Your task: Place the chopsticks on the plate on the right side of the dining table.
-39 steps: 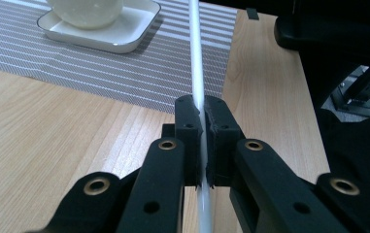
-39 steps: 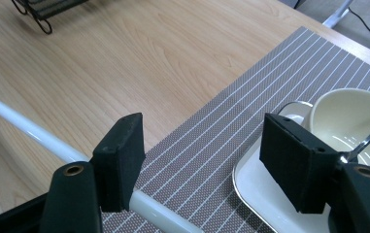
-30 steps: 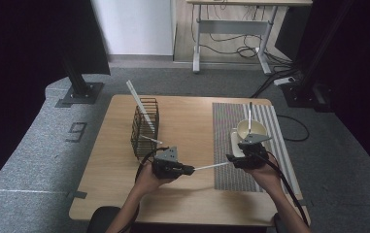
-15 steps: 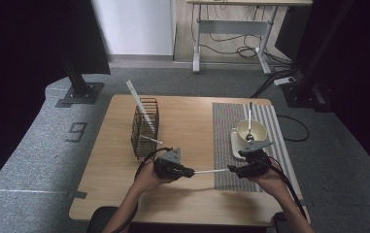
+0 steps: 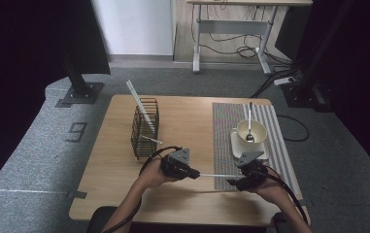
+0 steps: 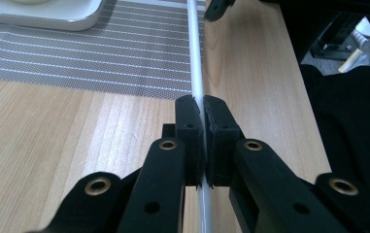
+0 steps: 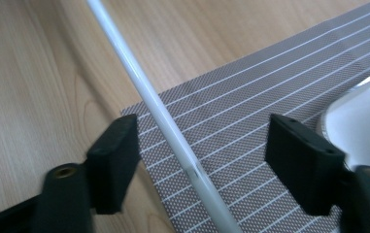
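Rod [image 5: 215,175] lies low centre in the high view, between left gripper [image 5: 192,172] and right gripper [image 5: 233,183], which has dropped toward it. Left gripper view: jaws clamped on rod [image 6: 195,73], centre. Right gripper view: jaws, just closing, straddle rod [image 7: 163,116] untouched; handover seems near.
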The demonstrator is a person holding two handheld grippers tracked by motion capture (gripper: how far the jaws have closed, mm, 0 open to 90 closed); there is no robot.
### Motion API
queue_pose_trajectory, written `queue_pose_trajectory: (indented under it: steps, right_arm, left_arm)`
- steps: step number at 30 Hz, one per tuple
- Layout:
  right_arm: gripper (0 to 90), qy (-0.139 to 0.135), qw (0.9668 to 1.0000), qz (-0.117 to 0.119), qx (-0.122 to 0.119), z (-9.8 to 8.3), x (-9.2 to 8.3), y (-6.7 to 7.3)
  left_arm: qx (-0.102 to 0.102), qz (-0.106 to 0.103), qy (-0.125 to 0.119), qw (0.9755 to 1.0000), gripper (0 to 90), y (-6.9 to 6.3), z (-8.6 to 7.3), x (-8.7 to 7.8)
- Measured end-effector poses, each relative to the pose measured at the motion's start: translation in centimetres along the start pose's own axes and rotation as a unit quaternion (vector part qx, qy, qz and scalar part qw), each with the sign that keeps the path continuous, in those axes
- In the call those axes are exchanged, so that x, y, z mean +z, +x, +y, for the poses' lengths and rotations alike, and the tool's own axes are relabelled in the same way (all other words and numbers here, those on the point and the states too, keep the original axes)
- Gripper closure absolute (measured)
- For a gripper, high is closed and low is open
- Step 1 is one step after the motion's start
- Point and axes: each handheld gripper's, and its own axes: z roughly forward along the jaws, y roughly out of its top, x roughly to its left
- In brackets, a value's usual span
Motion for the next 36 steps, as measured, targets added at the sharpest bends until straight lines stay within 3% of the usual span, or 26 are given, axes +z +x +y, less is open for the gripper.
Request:
queue_pose_trajectory:
  steps: [8,13,19,23,27,31,36]
  right_arm:
    - [56.3,0.028,0.9991,0.006,-0.032,0.1,0.9,0.8]
    - [71.0,0.042,0.9982,0.014,-0.039,0.1,1.1,1.1]
    - [72.4,0.042,0.9979,0.011,-0.047,0.1,0.9,1.2]
    - [73.3,0.047,0.9976,0.02,-0.047,0.3,0.6,1.2]
    - [75.9,0.045,0.9973,0.038,-0.044,0.4,0.5,1.1]
    - [78.5,0.046,0.9964,0.05,-0.05,0.5,0.4,1.3]
    - [81.7,0.044,0.9956,0.06,-0.058,0.5,0.2,1.4]
  left_arm:
    - [0.005,-0.006,0.015,0.9999,86.3,-0.1,0.3,0.5]
    - [0.004,-0.002,0.019,0.9998,86.2,-0.2,0.3,0.8]
    - [0.001,-0.004,0.011,0.9999,86.1,-0.1,0.1,0.8]
    - [0.01,0.004,0.0,0.9999,85.0,-0.2,-0.3,0.8]
    - [0.012,0.035,-0.011,0.9993,80.2,-0.3,-0.6,0.6]
    - [0.015,0.056,-0.017,0.9982,66.0,-0.4,-0.8,0.3]
    - [0.008,0.083,-0.025,0.9962,55.6,-0.4,-1.1,0.1]
